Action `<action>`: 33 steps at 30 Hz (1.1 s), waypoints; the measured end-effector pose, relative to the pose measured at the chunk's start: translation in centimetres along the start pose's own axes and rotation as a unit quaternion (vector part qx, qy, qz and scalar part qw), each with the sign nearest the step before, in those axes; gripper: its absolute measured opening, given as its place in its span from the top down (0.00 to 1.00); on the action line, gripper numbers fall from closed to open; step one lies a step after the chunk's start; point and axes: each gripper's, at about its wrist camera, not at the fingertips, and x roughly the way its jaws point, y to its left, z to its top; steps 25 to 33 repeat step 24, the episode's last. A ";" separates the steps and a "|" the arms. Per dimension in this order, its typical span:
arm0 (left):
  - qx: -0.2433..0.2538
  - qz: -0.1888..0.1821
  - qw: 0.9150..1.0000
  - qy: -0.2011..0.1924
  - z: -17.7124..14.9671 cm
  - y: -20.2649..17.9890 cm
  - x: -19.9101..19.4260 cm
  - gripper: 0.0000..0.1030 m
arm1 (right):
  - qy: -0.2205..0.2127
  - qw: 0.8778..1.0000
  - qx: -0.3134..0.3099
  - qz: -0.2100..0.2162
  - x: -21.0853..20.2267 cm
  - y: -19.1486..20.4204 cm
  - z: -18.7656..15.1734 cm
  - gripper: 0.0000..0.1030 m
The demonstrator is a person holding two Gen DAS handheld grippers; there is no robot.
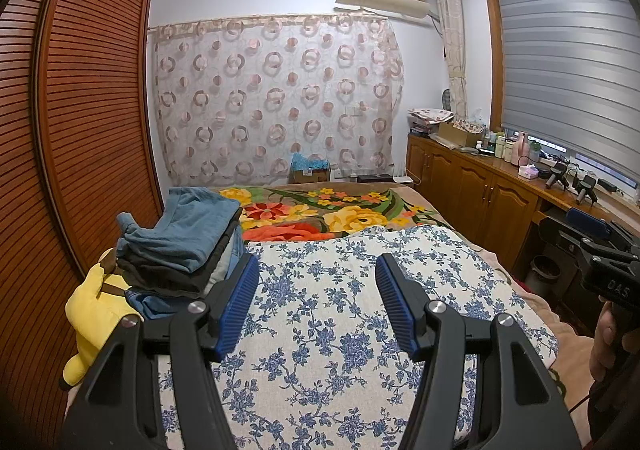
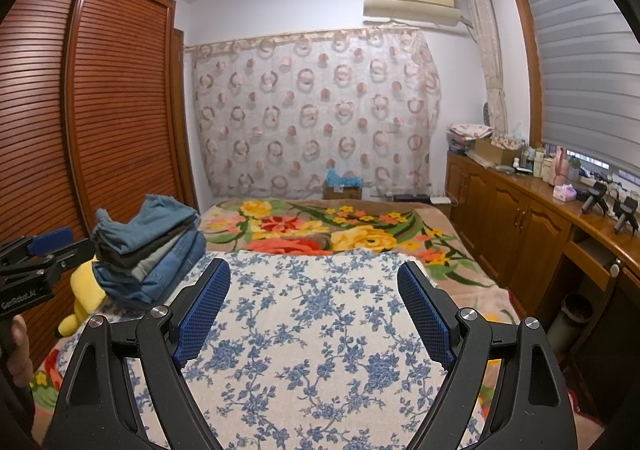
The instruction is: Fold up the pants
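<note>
Both hand-held grippers, left (image 1: 316,306) and right (image 2: 314,310), hang wide apart, holding nothing, over the flowery bed cover (image 1: 340,330) beside stacked pants (image 1: 184,242).

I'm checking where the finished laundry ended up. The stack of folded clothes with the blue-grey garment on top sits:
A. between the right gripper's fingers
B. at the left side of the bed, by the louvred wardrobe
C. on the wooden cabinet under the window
B: the stack of folded clothes rests at the bed's left side beside the brown louvred wardrobe, above a yellow plush toy; neither gripper holds it.
</note>
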 end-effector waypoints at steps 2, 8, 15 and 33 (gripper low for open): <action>0.000 0.000 1.000 0.000 0.0 0.0 0.0 0.41 | 0.000 1.000 0.000 0.001 0.0 0.0 0.0 0.15; 0.000 0.000 1.000 0.000 0.0 0.0 0.0 0.41 | 0.000 1.000 0.000 0.001 0.0 0.0 0.0 0.15; 0.000 0.000 1.000 0.000 -0.1 0.0 0.0 0.41 | 0.000 1.000 0.000 0.002 0.0 -0.1 0.0 0.15; 0.000 0.000 1.000 0.000 -0.1 0.0 0.0 0.41 | 0.002 1.000 0.001 0.003 0.0 -0.5 0.0 0.15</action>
